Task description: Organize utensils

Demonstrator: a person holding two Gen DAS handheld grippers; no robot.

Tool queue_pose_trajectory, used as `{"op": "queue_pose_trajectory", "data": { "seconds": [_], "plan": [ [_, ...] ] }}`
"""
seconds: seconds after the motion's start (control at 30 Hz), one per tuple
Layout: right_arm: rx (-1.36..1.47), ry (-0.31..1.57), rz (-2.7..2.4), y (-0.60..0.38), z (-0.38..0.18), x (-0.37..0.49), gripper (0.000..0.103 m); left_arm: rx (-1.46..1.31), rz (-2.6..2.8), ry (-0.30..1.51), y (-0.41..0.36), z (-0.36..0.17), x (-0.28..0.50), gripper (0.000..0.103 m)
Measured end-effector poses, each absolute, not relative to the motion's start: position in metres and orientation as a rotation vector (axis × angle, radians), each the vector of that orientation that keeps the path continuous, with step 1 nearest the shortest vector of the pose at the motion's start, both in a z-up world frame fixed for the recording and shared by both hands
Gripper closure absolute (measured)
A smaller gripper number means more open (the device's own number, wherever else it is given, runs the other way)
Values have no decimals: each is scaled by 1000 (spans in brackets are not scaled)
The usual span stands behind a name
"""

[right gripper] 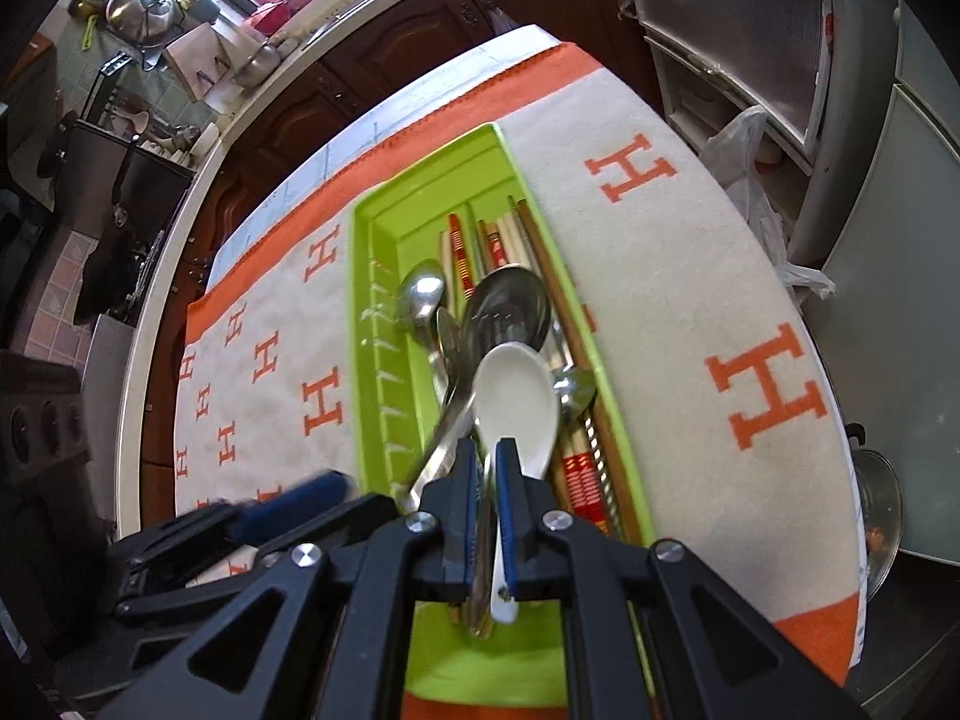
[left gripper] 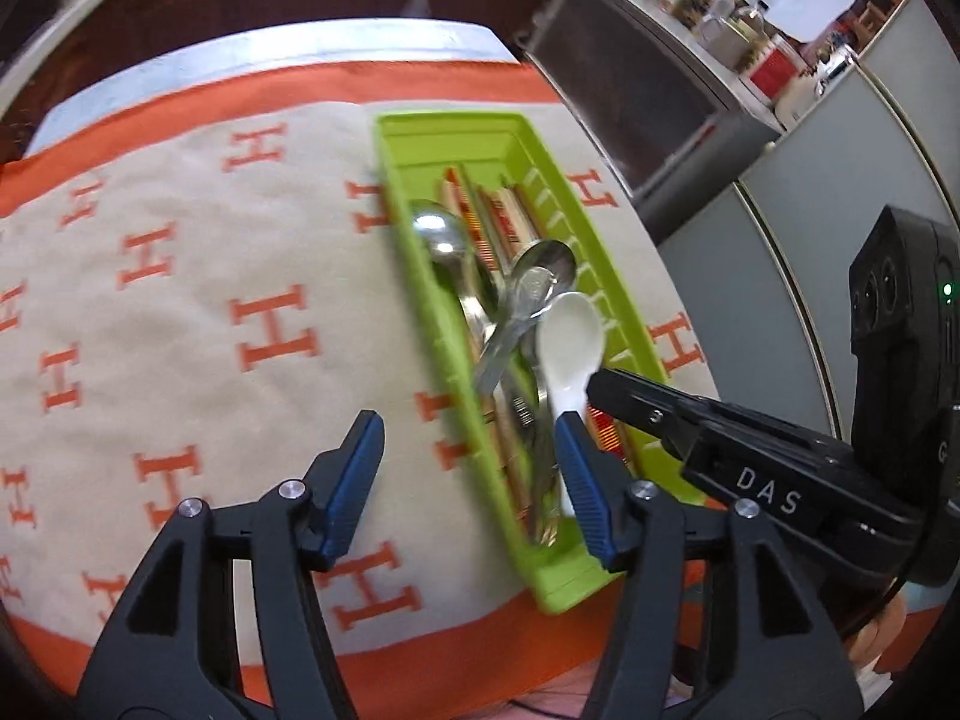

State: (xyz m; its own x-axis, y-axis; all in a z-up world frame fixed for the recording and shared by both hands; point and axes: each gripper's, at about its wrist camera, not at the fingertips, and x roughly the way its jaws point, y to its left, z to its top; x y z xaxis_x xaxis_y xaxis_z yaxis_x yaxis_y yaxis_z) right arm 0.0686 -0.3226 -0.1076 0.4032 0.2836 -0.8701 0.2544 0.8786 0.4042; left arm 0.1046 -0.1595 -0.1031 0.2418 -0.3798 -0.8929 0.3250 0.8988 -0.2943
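A lime green utensil tray [left gripper: 510,138] [right gripper: 372,252] lies on a beige cloth with orange H letters. It holds several metal spoons [left gripper: 441,237] [right gripper: 510,306] and chopsticks [left gripper: 510,216] [right gripper: 498,234]. My right gripper [right gripper: 487,456] is shut on the handle of a white ceramic spoon [right gripper: 516,396] [left gripper: 567,336] and holds it just over the tray; it also shows in the left wrist view [left gripper: 600,387]. My left gripper [left gripper: 468,438] is open and empty above the tray's near end; one blue pad [right gripper: 300,498] shows in the right wrist view.
The cloth [left gripper: 180,300] covers a table whose far edge [left gripper: 300,42] meets dark wooden cabinets [right gripper: 420,30]. A grey cabinet [left gripper: 810,210] stands to the right. Pots and kitchen clutter [right gripper: 144,6] sit on a counter beyond. A plastic bag [right gripper: 750,180] hangs past the table's right side.
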Motion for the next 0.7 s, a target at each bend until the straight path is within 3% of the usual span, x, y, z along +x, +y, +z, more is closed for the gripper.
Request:
{"op": "queue_pose_trajectory", "data": {
  "seconds": [0.3,0.4,0.57,0.7],
  "plan": [
    [455,1162,65,-289,-95,48,95,-25,-263,1148,-101,-72,78,45],
    [419,1136,73,-278,-84,37,95,-5,-217,1103,-95,-59,67,37],
    [372,1073,104,-268,-57,21,83,15,-176,1002,-90,-27,47,22],
    [358,1032,125,-257,-38,12,83,51,-126,932,-89,-8,27,20]
  ]
}}
